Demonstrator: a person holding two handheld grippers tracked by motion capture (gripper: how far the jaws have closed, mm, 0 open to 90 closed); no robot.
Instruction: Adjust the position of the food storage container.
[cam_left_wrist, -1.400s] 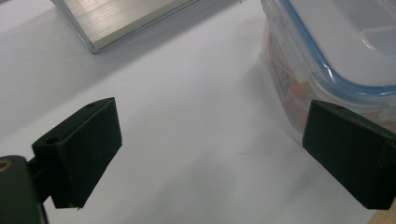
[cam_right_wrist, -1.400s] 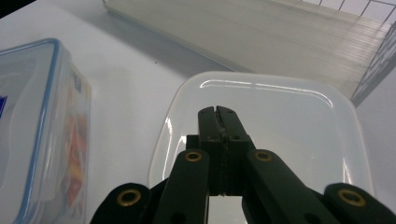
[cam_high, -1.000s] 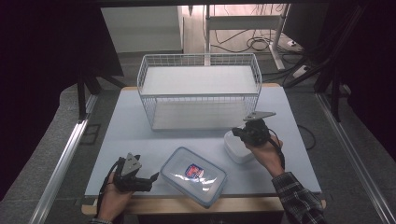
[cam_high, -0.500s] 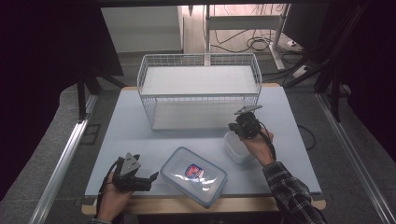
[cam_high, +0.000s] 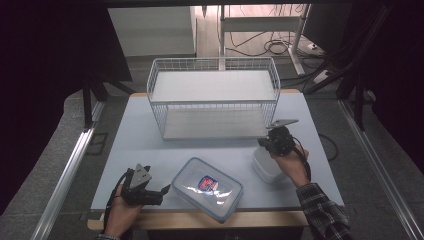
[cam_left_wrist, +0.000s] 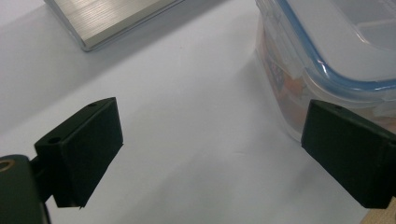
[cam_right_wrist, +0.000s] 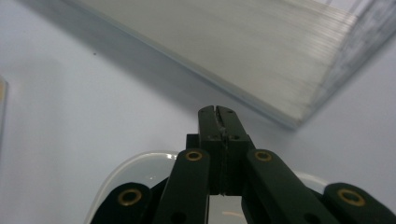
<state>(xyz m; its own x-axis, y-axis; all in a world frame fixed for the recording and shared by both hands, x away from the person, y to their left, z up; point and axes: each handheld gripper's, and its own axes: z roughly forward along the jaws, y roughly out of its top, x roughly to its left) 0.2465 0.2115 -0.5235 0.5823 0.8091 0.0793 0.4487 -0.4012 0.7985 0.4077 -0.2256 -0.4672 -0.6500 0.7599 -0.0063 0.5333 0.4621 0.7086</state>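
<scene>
A clear lidded box (cam_high: 207, 187) with a blue rim and a printed label lies near the table's front edge. My left gripper (cam_high: 161, 193) rests just left of it, open. In the left gripper view the left gripper (cam_left_wrist: 210, 149) has its jaws wide apart and the lidded box (cam_left_wrist: 327, 56) sits by the right jaw. A small white open tub (cam_high: 266, 167) stands to the right. My right gripper (cam_high: 267, 141) hovers over the tub's far edge, shut. In the right gripper view the right gripper (cam_right_wrist: 218, 114) has its jaws pressed together above the tub's rim (cam_right_wrist: 135, 163), with nothing seen between them.
A white wire rack (cam_high: 214, 97) with two shelves stands at the middle back of the light blue table (cam_high: 135, 135). Its lower shelf (cam_right_wrist: 243, 42) is close ahead of the right gripper, and a corner of the lower shelf (cam_left_wrist: 107, 18) lies beyond the left gripper.
My right hand swung a little left and then back right over the small tub, and the gripper turned. The left gripper and the lidded box have not moved.
</scene>
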